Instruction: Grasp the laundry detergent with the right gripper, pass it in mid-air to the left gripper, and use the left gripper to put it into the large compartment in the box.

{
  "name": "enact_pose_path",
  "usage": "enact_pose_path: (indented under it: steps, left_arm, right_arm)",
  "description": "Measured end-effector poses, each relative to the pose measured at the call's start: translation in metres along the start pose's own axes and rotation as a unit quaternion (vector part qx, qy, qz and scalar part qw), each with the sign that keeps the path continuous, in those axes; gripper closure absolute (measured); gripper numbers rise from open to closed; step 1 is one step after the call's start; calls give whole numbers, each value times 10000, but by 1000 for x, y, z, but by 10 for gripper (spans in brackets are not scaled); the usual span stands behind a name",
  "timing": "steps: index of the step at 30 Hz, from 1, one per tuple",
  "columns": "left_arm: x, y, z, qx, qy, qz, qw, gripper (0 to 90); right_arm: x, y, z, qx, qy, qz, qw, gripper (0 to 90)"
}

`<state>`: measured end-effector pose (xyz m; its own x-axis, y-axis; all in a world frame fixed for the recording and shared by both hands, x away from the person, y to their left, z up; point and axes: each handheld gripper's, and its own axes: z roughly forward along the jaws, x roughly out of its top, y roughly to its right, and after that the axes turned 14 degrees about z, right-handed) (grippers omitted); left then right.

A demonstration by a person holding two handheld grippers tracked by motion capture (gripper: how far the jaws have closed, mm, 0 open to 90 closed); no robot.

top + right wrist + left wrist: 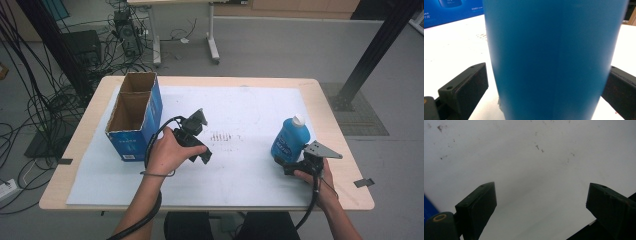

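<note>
While the blue bottle (290,140) stands upright well right of the open carton (134,114), the right gripper (544,82) straddles it, left pad clear, right contact indeterminate. Left gripper (541,202) gapes empty beside the carton. Close squarely before lifting.

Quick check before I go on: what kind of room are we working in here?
Likely a lab or test workshop, not a home: a lone wooden table under a white sheet, loose cables and electronics on a grey floor, and black metal frame posts around it.
</note>
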<state>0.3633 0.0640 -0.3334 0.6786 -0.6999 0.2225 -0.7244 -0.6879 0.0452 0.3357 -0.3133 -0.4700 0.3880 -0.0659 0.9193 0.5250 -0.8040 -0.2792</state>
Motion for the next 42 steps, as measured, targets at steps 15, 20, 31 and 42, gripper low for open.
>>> enact_pose_path:
  steps: [15, 20, 31, 42]
  left_arm:
    - [1, 0, -1, 1, 6, 6, 10000, 99]
    - [1, 1, -1, 3, 8, 3, 10000, 99]
    - [1, 0, -1, 1, 1, 10, 10000, 99]
    - [2, 0, -1, 3, 10, 24, 10000, 100]
  right_arm:
    - [0, 0, 0, -1, 26, -8, 10000, 0]
    - [0, 0, 0, -2, 30, -6, 10000, 0]
    - [0, 0, 0, -6, 35, 1, 10000, 1]
    - [0, 0, 0, -35, 59, -3, 10000, 1]
